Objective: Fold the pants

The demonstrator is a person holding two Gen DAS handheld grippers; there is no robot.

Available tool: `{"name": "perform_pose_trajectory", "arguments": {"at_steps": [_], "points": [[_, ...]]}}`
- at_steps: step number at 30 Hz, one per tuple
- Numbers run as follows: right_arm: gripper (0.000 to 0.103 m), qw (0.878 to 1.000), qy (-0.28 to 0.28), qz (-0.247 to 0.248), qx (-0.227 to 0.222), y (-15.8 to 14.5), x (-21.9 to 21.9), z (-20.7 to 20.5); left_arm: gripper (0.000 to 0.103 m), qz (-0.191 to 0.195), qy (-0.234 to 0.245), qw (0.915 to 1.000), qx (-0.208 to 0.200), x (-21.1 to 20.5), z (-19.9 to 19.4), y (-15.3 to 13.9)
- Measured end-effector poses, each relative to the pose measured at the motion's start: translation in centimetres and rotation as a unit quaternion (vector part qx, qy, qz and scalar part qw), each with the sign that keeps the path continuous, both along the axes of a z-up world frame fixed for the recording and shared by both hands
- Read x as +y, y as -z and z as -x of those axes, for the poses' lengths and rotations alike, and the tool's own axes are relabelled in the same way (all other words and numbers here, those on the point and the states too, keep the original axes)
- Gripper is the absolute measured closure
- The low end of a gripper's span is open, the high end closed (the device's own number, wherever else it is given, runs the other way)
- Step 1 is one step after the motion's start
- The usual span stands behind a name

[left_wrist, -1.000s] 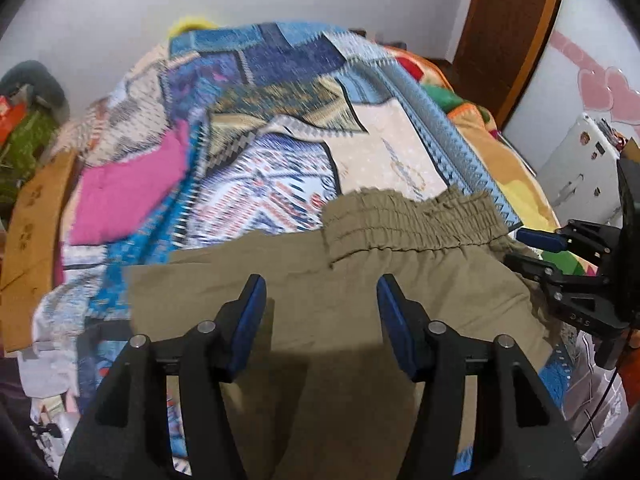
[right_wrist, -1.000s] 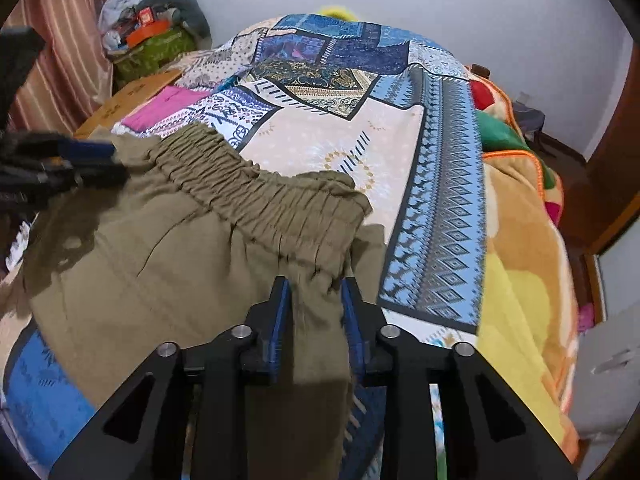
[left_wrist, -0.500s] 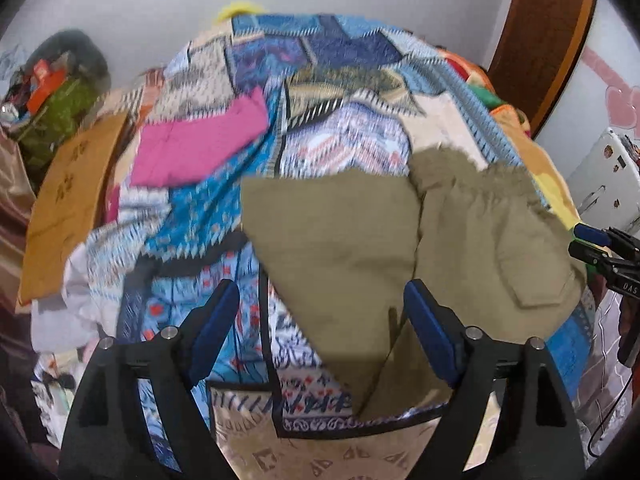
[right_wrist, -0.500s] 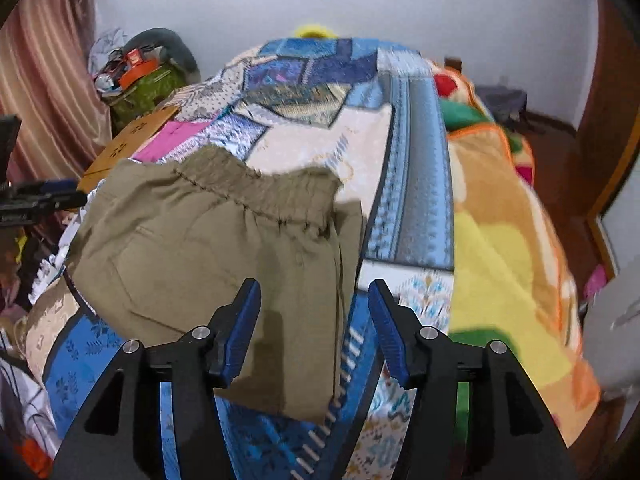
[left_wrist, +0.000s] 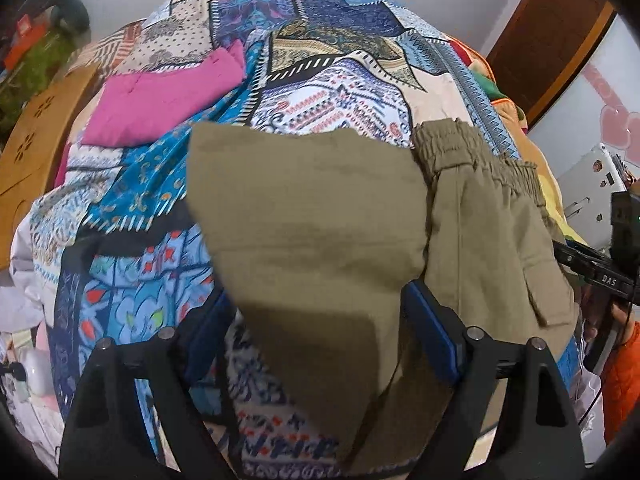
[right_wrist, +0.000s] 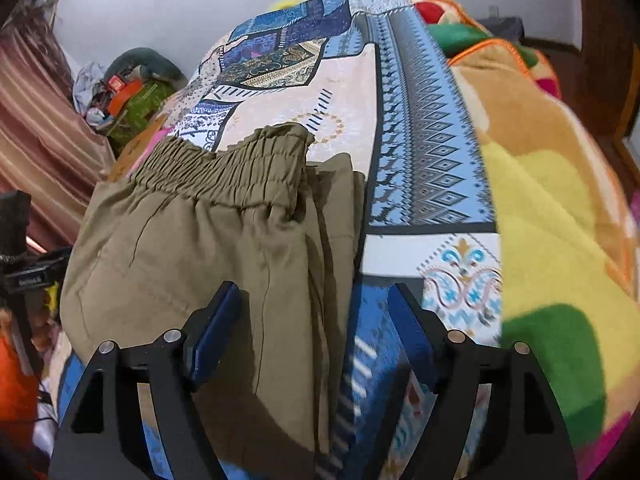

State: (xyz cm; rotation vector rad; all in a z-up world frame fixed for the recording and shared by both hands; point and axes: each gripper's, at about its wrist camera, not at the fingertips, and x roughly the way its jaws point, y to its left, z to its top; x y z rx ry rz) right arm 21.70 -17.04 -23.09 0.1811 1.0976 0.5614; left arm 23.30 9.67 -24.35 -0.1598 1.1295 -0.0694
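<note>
Olive pants (left_wrist: 320, 216) lie folded at the near edge of a patchwork-covered bed (left_wrist: 340, 92), as the left gripper (left_wrist: 316, 320) and right gripper (right_wrist: 312, 320), jaws just spread, straddle the cloth without pinching, apparently releasing a finished fold.

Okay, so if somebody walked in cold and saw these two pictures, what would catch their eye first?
The olive pants dominate both views, lying folded on the near end of the bed with the gathered waistband at their far edge. Under them, the busy blue patchwork bedspread fills the frame, with a pink cloth on its left in the left wrist view. Both the left gripper and right gripper stand open over the pants, holding nothing; the right's jaws have just been opening.
</note>
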Motion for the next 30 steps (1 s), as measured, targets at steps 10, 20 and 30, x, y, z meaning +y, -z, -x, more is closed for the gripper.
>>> {"name": "perform_pose_trajectory", "arguments": {"at_steps": [10, 20, 30], "points": [[0.074, 0.999, -0.034, -0.020, -0.016, -0.1, 1.4, -1.4, 0.064, -0.038, 0.026, 0.9980, -0.043, -2.5, -1.8, -0.7], [0.095, 0.991, -0.022, 0.023, -0.132, -4.1, 2.2, -0.2, 0.097, -0.057, 0.023, 0.9961, -0.064, -2.2, -1.7, -3.4], [0.096, 0.981, -0.041, 0.022, -0.188, -9.3, 3.2, 0.1, 0.100, -0.068, 0.020, 0.9914, -0.110, -1.6, -0.5, -9.2]]}}
